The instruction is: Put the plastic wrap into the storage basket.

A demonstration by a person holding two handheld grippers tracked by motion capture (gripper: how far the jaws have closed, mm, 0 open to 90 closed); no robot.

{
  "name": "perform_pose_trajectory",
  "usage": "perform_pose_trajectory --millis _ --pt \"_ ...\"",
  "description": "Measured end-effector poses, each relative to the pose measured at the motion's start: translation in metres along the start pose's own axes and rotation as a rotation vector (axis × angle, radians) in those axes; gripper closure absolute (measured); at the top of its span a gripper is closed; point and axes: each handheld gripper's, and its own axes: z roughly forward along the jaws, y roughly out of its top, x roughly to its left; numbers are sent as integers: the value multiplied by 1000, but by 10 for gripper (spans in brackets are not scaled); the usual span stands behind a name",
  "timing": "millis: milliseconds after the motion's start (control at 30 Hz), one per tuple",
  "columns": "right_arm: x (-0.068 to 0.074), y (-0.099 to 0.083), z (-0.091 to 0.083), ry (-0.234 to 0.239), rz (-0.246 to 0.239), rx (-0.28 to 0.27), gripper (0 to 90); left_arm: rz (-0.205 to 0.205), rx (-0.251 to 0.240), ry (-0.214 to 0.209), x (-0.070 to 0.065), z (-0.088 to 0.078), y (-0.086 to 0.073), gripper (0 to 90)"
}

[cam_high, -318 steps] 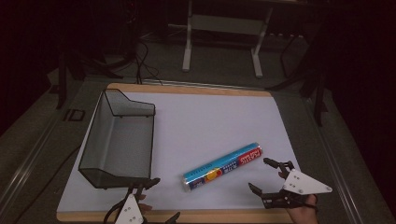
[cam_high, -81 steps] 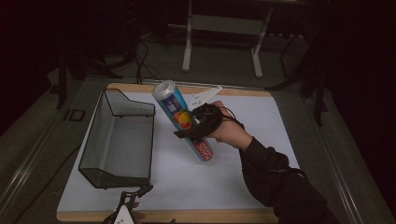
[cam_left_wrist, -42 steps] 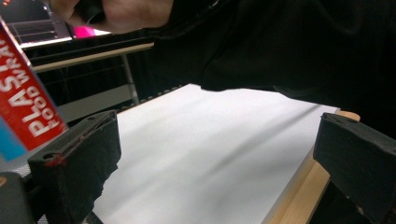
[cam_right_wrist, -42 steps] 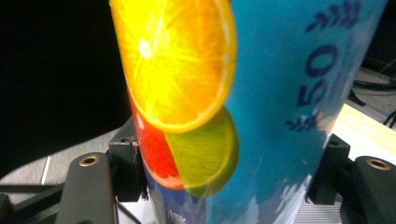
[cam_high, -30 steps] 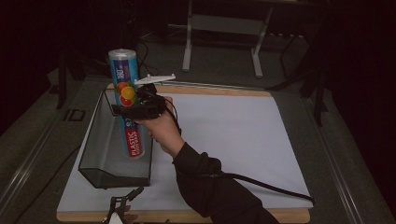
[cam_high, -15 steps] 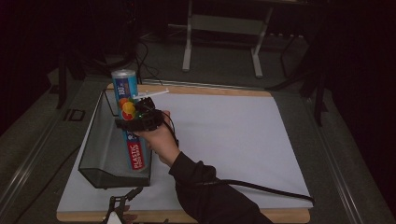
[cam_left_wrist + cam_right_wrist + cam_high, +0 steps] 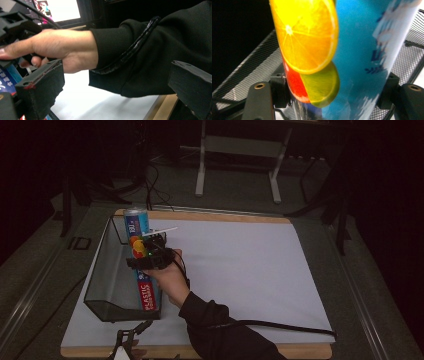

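Observation:
A blue roll of plastic food wrap (image 7: 148, 296) with fruit pictures stands almost upright inside the black mesh basket (image 7: 101, 287) at the table's left. My right gripper (image 7: 148, 257) is shut on the roll's middle, held from the right by the person's hand. In the right gripper view the roll (image 7: 359, 47) sits between both jaws of my right gripper (image 7: 332, 98), with basket mesh behind it. My left gripper (image 7: 131, 336) rests at the table's front edge. In the left gripper view the jaws of my left gripper (image 7: 115, 75) stand wide open with nothing between them.
A white mat (image 7: 250, 265) covers the wooden table. The person's black sleeve (image 7: 155, 55) and the right gripper's cable (image 7: 280, 326) cross the mat's front part, just beyond my left gripper. Metal stand legs (image 7: 202, 165) rise behind the table.
The right gripper has carried the roll from the mat over to the basket and lowered it inside, its lower end now deep in the basket. The left gripper has stayed put.

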Motion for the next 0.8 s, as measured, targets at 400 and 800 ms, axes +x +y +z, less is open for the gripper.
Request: perform_pose_trajectory --millis 400,800 --pt "-15 2 20 -42 91 -63 314 1 2 -14 0 1 -1 17" --pt "-20 4 41 -178 140 -121 312 -1 1 -26 0 2 0 17"
